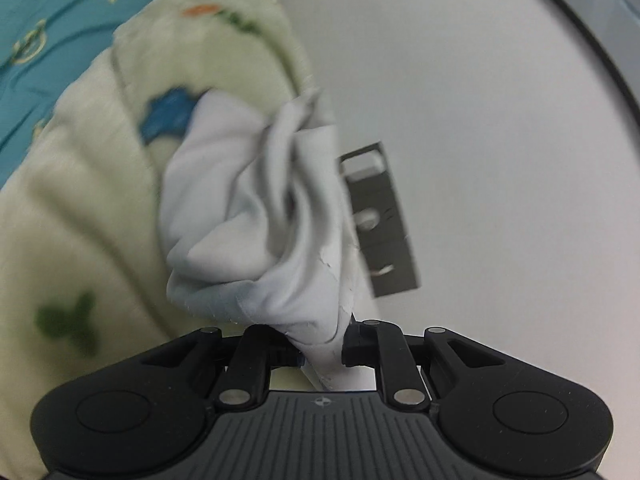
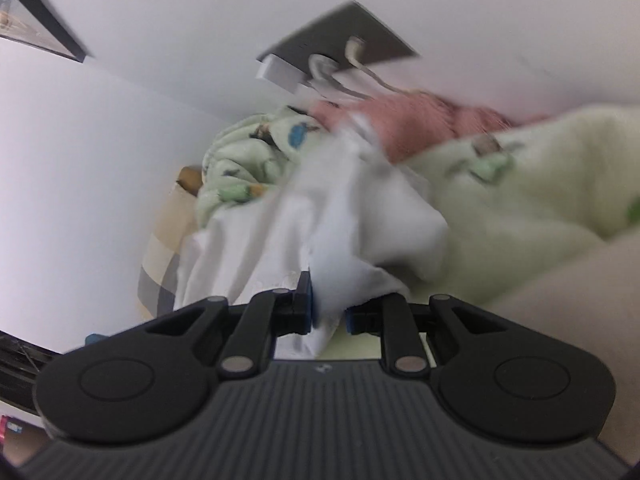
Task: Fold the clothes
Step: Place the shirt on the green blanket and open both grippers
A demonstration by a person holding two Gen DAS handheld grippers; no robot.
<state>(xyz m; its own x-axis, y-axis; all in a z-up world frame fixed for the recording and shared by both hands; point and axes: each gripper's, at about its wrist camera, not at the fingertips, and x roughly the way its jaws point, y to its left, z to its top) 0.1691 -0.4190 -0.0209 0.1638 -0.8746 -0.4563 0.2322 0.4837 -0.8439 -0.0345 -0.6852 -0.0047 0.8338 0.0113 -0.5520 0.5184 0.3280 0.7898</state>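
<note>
The left tool point(image 1: 322, 350) pinched a bunched white cloth point(image 1: 256, 216), which rose crumpled straight ahead of its tips. The right tool point(image 2: 329, 314) pinched the same white cloth point(image 2: 340, 220), whose folds hung blurred before it. In the left wrist view, a pale green blanket point(image 1: 80, 200) with blue and green prints crowded everything left of the cloth, touching it, with a teal sheet point(image 1: 48, 40) beyond. Right of the cloth lay open room along a bare white wall point(image 1: 480, 120), broken only by a grey socket plate point(image 1: 380, 220) just beside the cloth. In the right wrist view, a pink garment point(image 2: 420, 124) lay beyond the cloth under the socket plate point(image 2: 340, 36), and a checked pillow point(image 2: 168, 248) stood left of it.
</note>
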